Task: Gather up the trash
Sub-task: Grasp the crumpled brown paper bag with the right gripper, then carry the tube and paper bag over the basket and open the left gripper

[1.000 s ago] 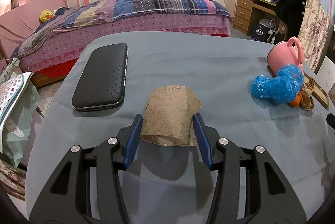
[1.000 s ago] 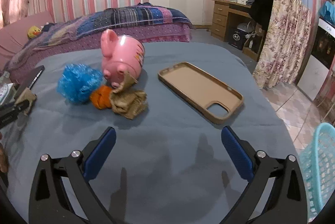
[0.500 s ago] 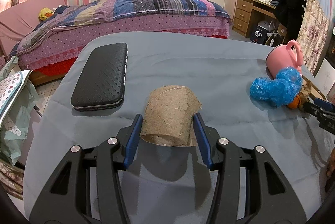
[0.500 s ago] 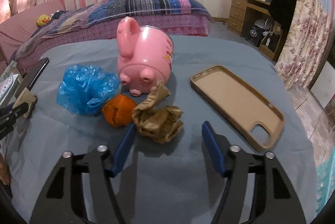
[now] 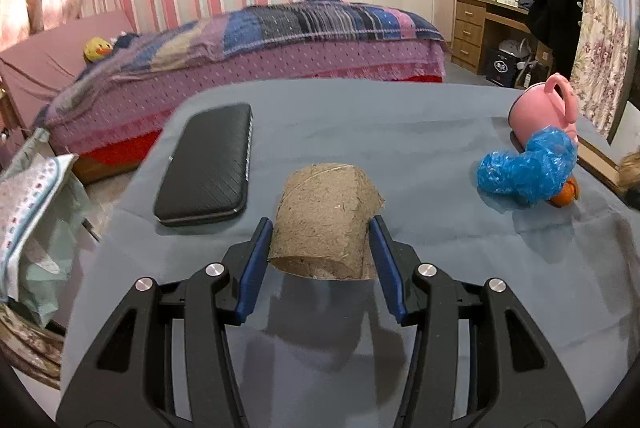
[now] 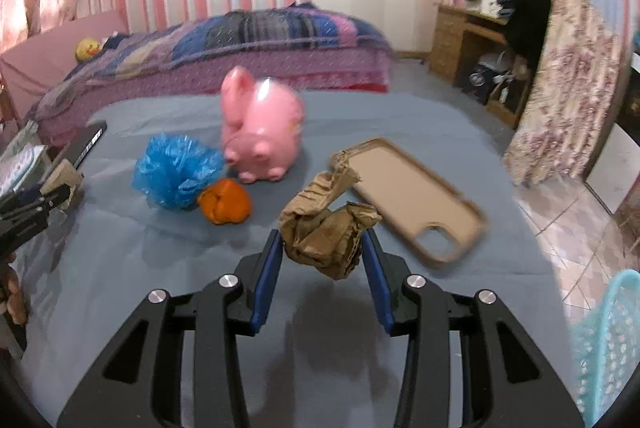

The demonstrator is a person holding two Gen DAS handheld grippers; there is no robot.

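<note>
My left gripper (image 5: 320, 234) is shut on a brown cardboard tube (image 5: 324, 216) and holds it just above the grey table (image 5: 360, 124). My right gripper (image 6: 322, 244) is shut on a crumpled brown paper wad (image 6: 324, 228), lifted off the table. A crumpled blue plastic bag (image 6: 176, 176) and an orange scrap (image 6: 225, 202) lie on the table to the left of the wad. They also show at the right of the left wrist view: the bag (image 5: 528, 168), the scrap (image 5: 564, 194).
A pink piggy bank (image 6: 260, 136) stands behind the bag. A tan phone case (image 6: 412, 196) lies to the right. A black case (image 5: 208, 164) lies left of the tube. A turquoise basket (image 6: 612, 344) stands off the table's right edge. A bed (image 5: 240, 44) is behind.
My right gripper moved forward to the brown paper wad, shut on it and lifted it. My left gripper stayed shut on the tube, almost still.
</note>
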